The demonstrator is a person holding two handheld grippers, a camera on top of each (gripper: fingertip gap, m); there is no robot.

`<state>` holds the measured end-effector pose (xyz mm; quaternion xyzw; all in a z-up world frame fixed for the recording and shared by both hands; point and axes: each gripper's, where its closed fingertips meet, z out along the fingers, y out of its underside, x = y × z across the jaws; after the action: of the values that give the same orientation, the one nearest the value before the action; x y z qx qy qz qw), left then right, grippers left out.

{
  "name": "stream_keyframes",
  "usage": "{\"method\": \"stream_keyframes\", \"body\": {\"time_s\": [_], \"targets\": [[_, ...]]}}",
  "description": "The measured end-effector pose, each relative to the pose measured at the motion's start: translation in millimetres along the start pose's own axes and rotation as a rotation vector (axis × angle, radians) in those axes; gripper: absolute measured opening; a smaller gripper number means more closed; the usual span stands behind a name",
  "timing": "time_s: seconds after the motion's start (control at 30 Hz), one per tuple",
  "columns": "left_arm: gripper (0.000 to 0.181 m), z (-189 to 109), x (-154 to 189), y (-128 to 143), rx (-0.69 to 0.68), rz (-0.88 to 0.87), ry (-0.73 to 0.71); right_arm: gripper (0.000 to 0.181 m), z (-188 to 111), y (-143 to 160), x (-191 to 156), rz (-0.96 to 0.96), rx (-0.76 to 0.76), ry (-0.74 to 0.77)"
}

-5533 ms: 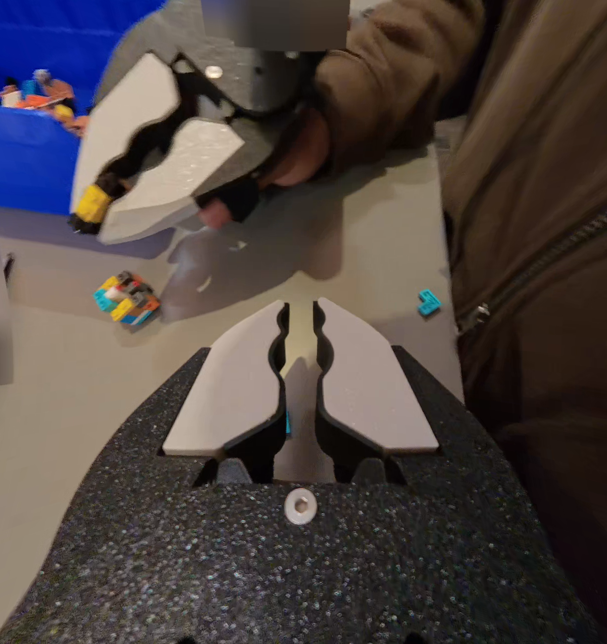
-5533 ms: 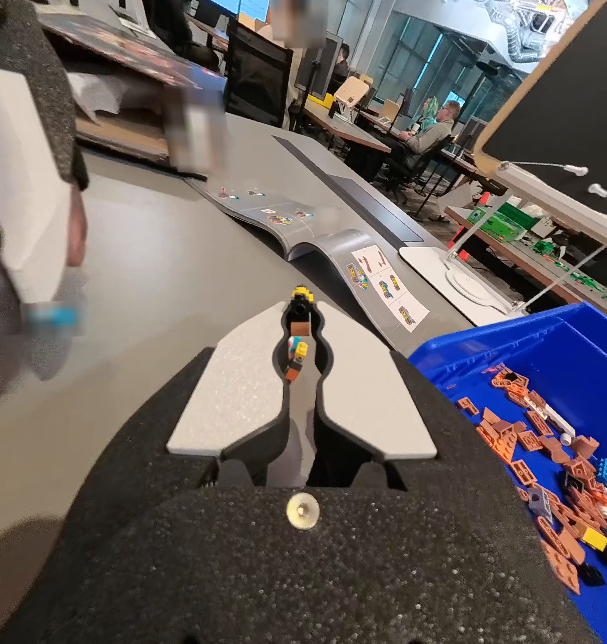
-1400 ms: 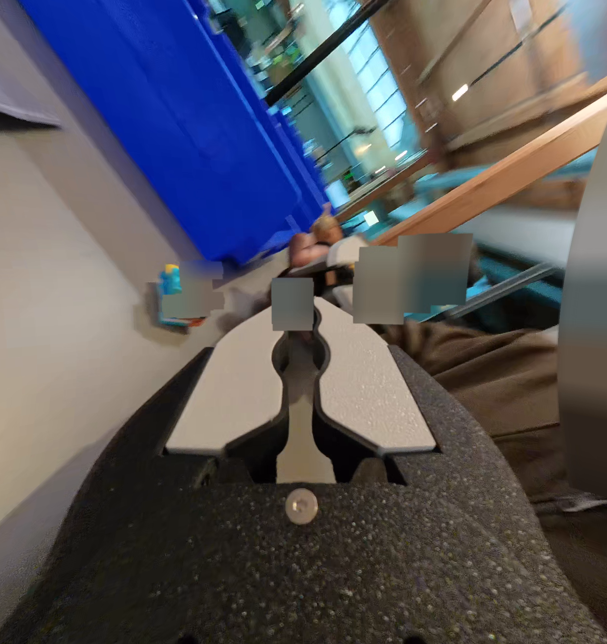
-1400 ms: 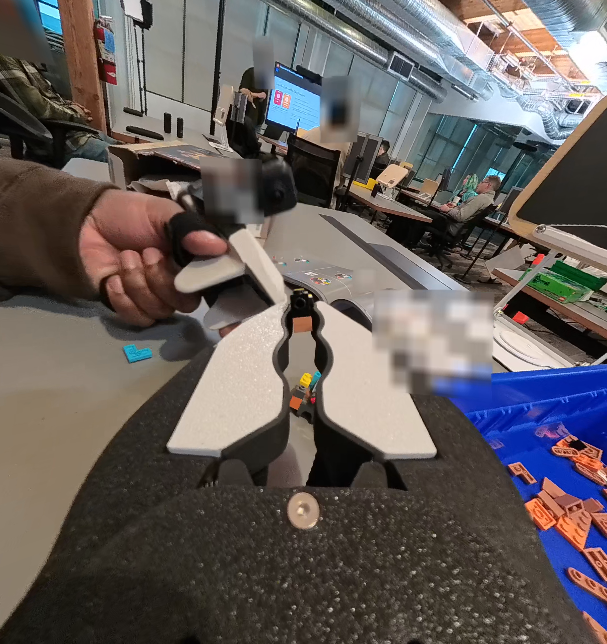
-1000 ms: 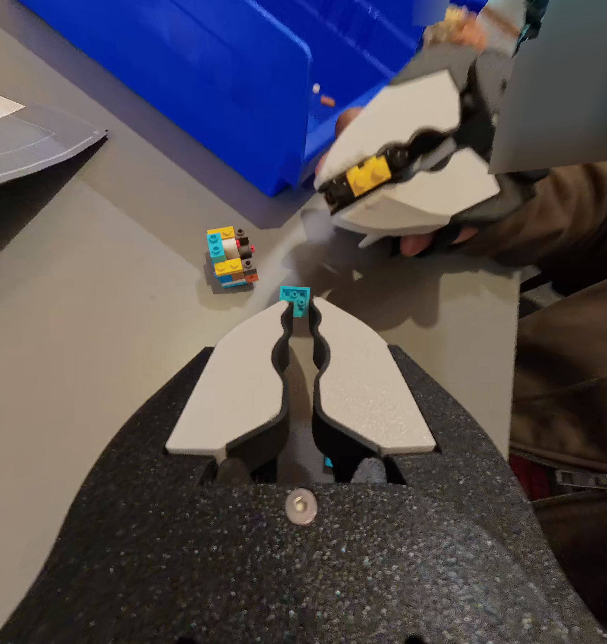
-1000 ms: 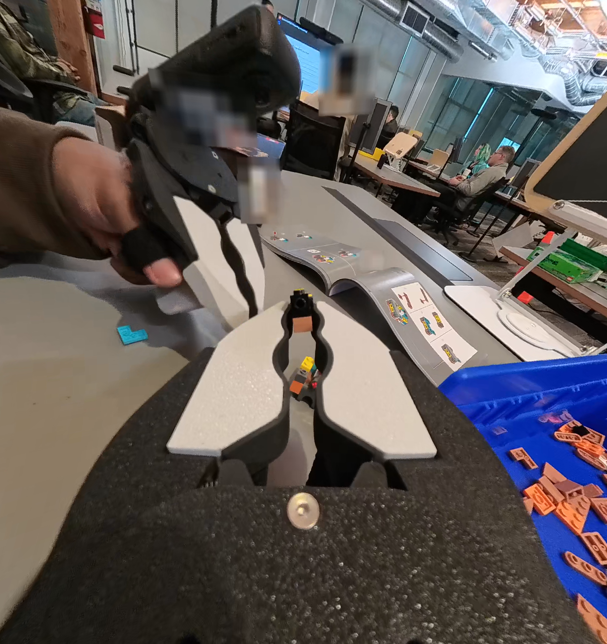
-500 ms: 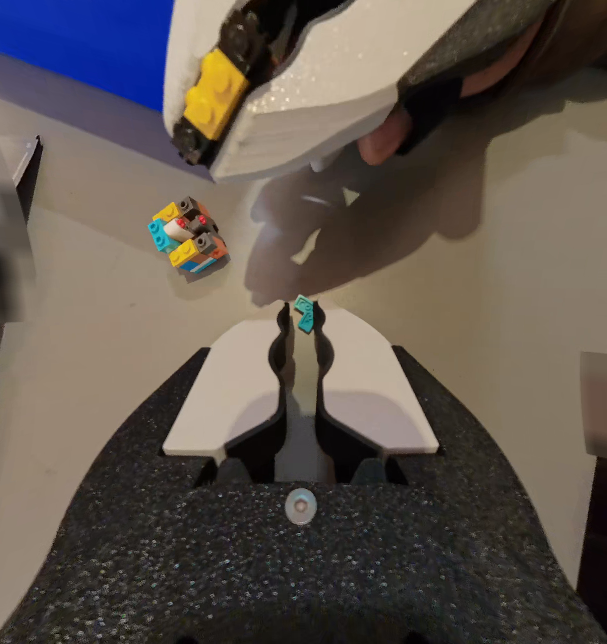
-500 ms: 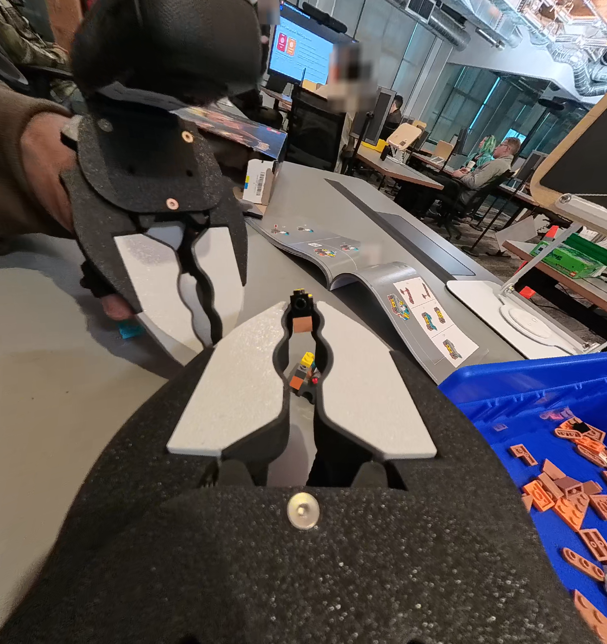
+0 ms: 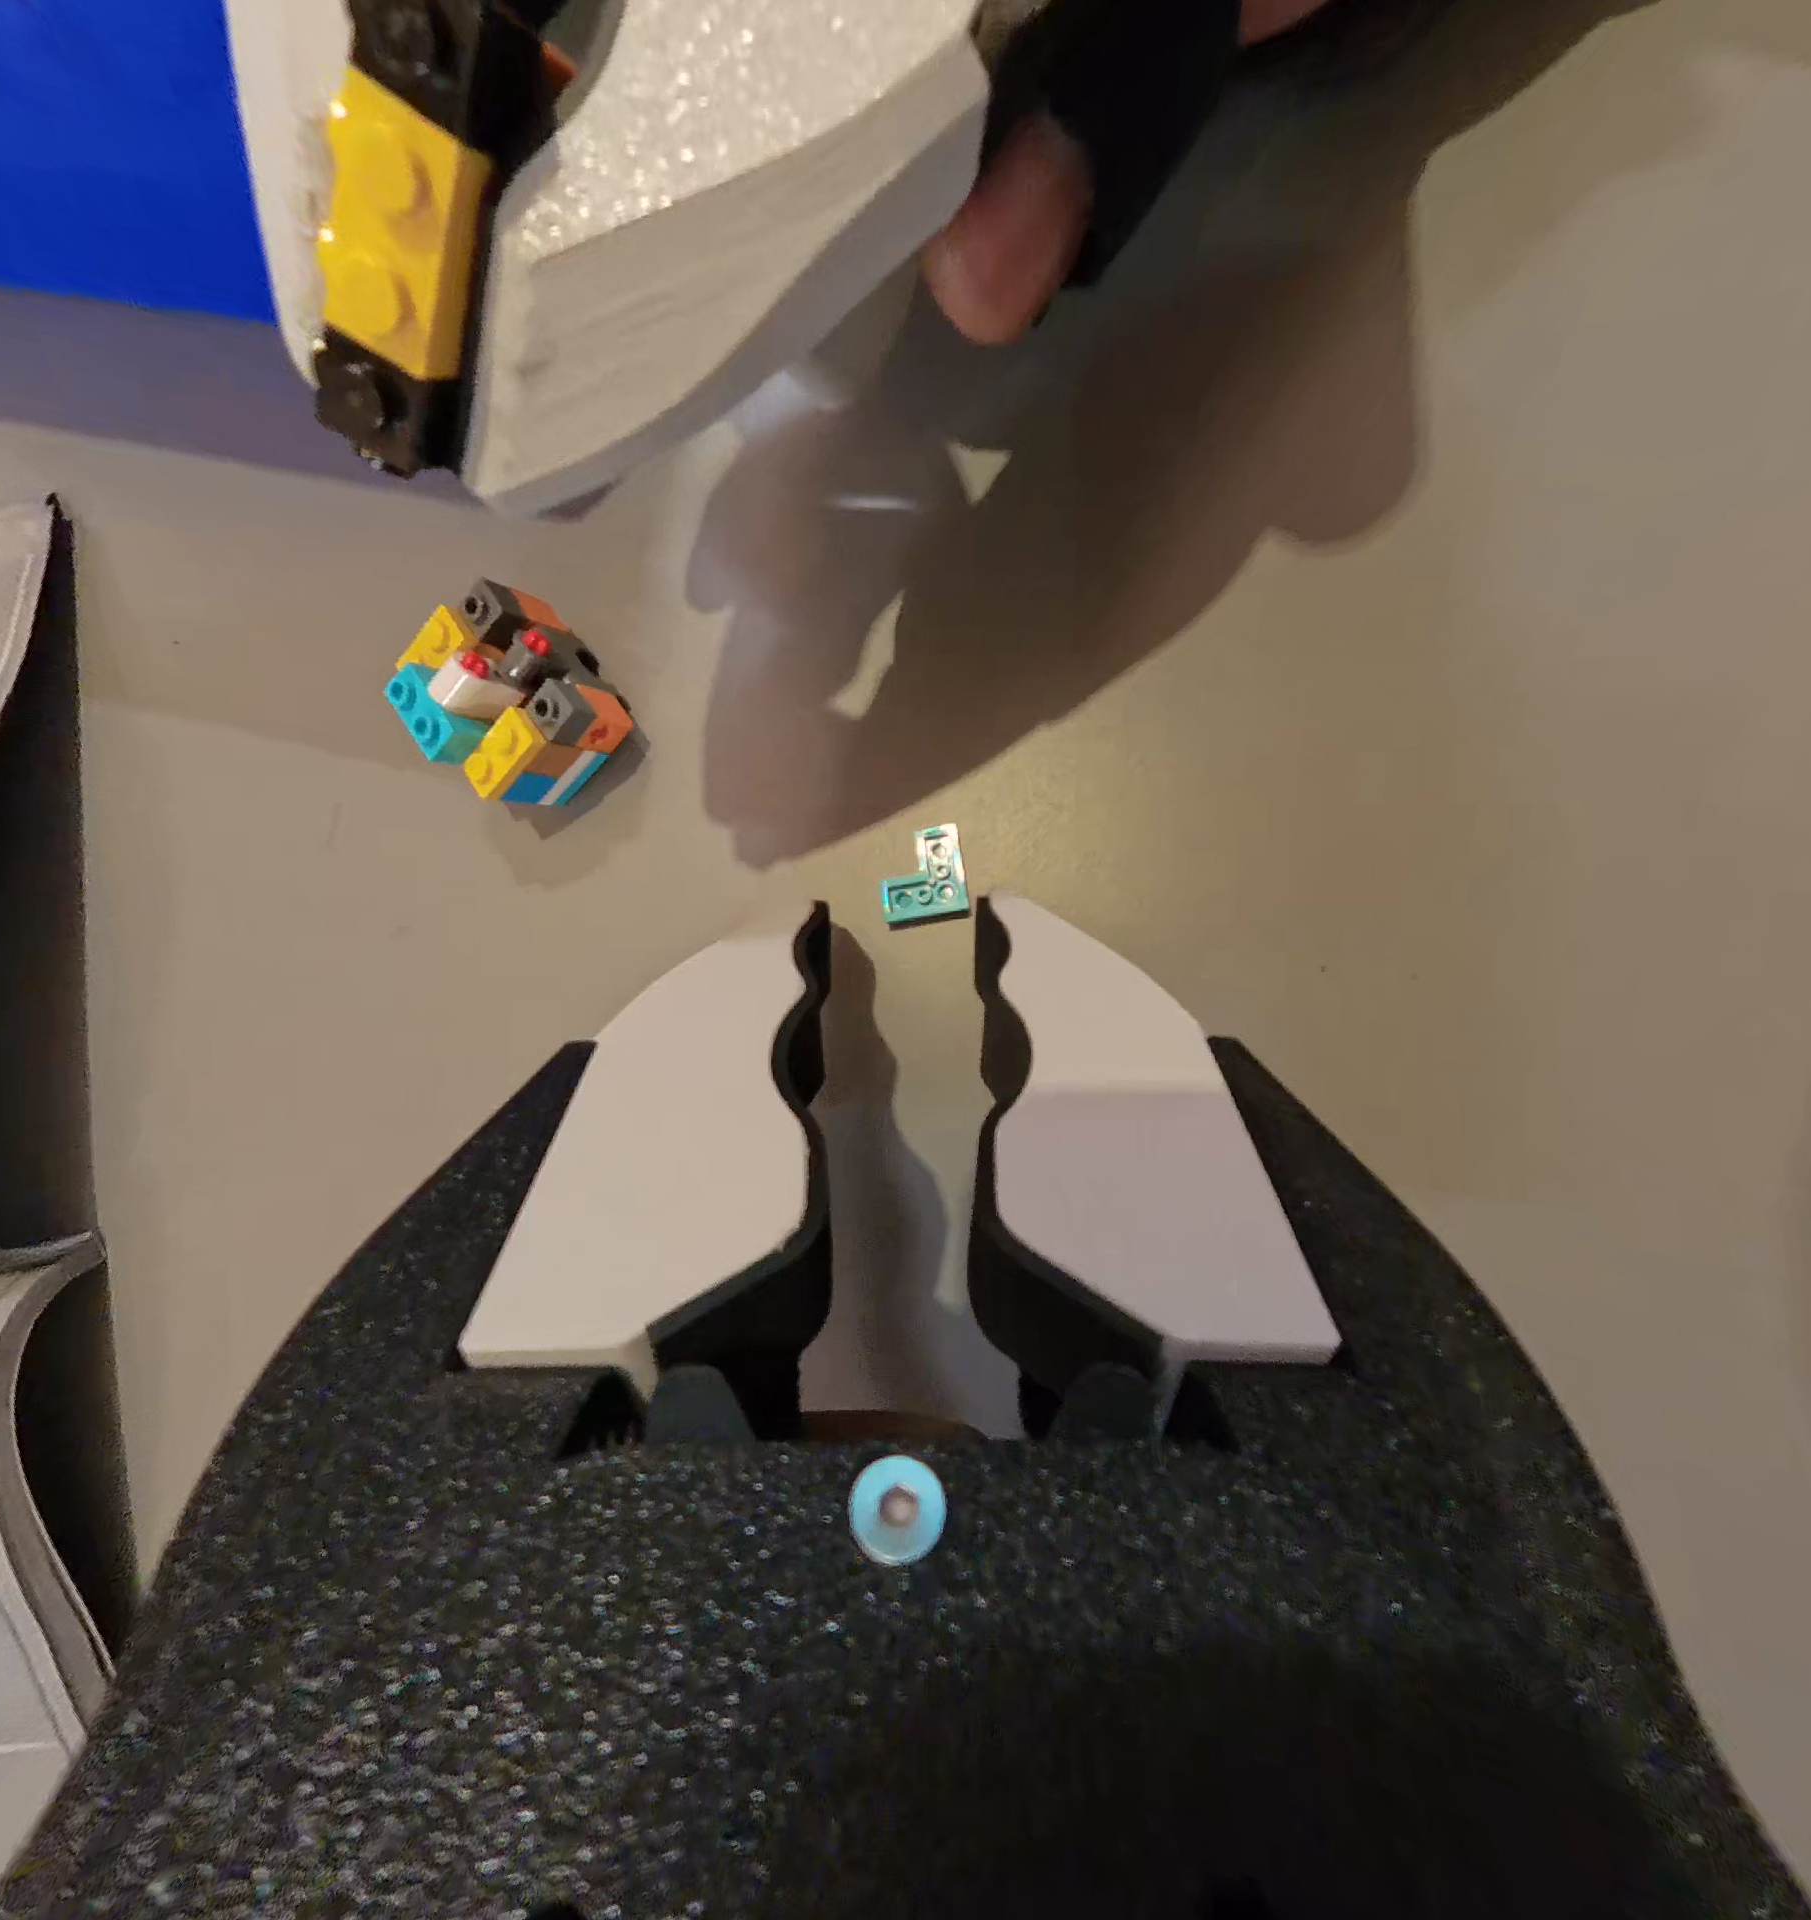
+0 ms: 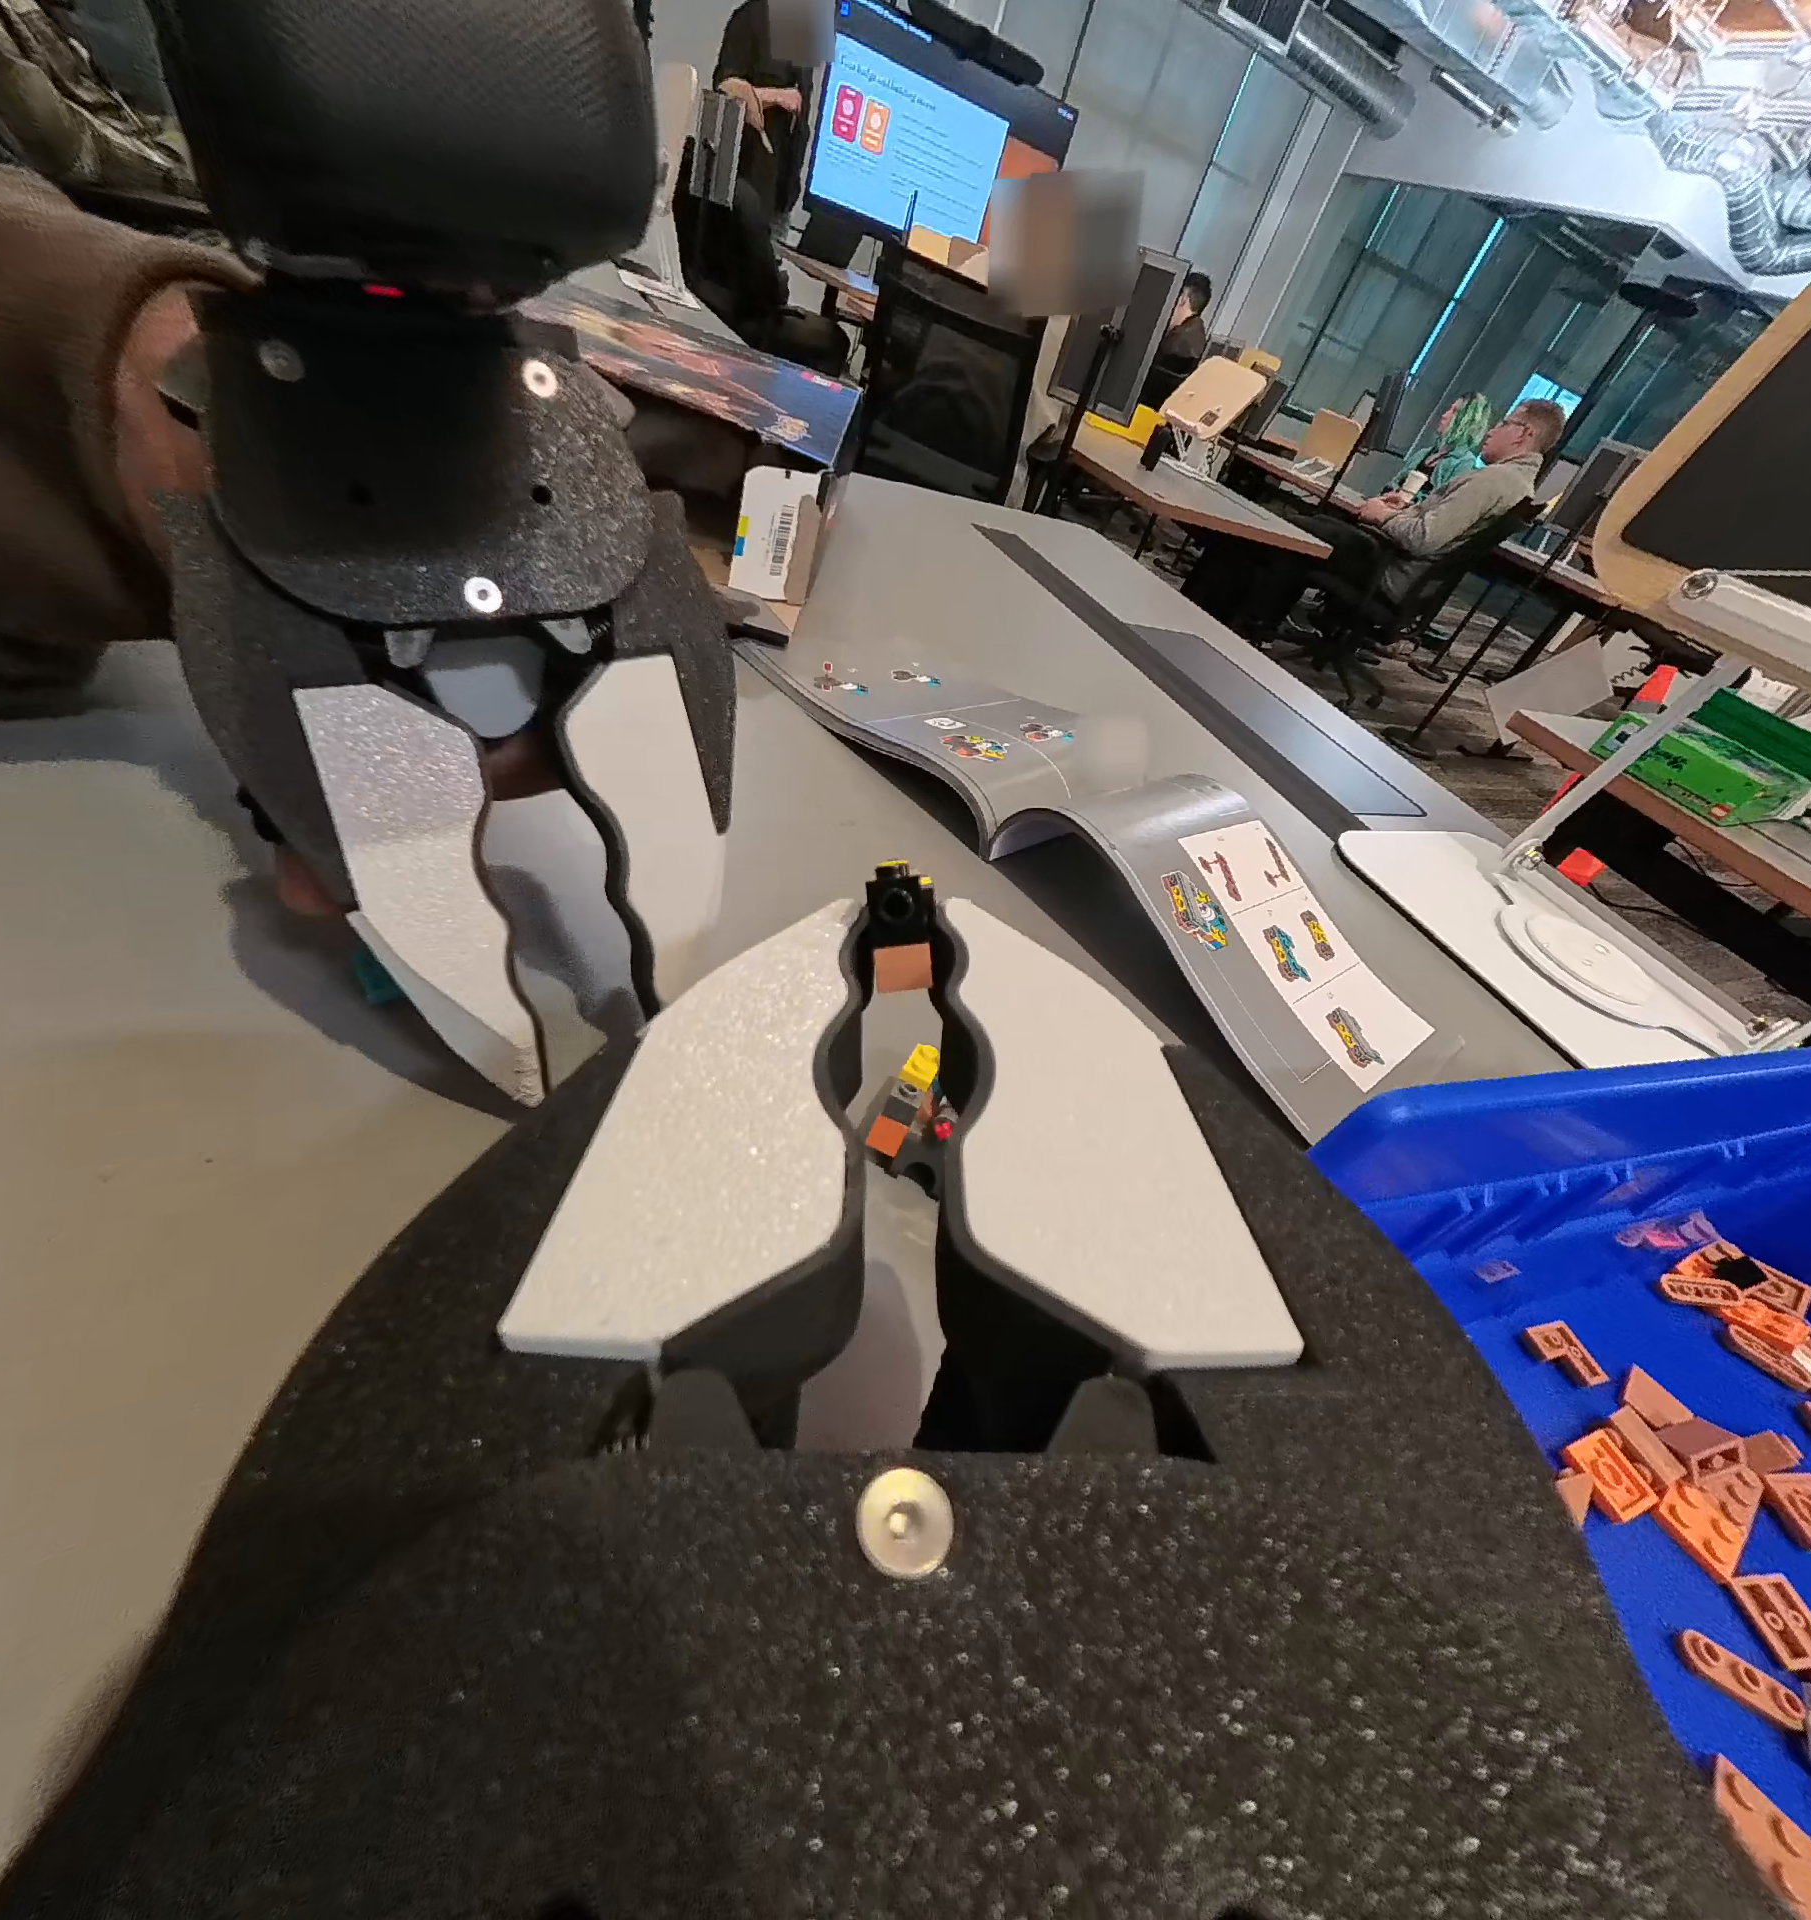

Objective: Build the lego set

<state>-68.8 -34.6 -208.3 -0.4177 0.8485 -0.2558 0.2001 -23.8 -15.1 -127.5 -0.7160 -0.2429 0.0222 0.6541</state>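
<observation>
Left wrist view: blue bin (image 9: 90, 135) behind assembled block cluster (image 9: 511, 691).

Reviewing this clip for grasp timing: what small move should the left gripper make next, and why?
Probably ease forward and down so the fingers straddle the teal L-shaped plate, then close. The left gripper is open and empty, and the plate lies flat on the table just beyond the tips, near the right finger. The right gripper already grips a yellow-and-black brick piece, seemingly waiting.

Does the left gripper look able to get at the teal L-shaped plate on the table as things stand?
Probably yes. The left gripper is open, and the teal L-shaped plate lies flat just beyond its fingertips, nearer the right one. Nothing sits between them; the right gripper is off to the side.
</observation>
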Motion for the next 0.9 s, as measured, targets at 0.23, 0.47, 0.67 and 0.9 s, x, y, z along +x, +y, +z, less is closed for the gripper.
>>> {"method": "stream_keyframes", "body": {"time_s": [0.23,0.47,0.67,0.9], "targets": [[0.019,7.0,2.3,-0.2,0.008,0.067,0.037,0.010,-0.1,0.0,-0.3,0.001,-0.001,-0.003],[0.017,2.9,5.3,-12.3,0.125,-0.043,0.121,0.010,0.1,2.3,-1.8,-0.022,-0.013,-0.016],[0.016,-45.7,-1.0,-52.9,0.496,-0.419,0.432,0.010,-4.5,-5.4,-4.5,-0.040,0.054,-0.062],[0.016,-50.3,-0.2,-54.8,0.561,-0.624,0.649,0.010,-4.4,-5.2,-15.1,-0.096,0.062,-0.114]]}}
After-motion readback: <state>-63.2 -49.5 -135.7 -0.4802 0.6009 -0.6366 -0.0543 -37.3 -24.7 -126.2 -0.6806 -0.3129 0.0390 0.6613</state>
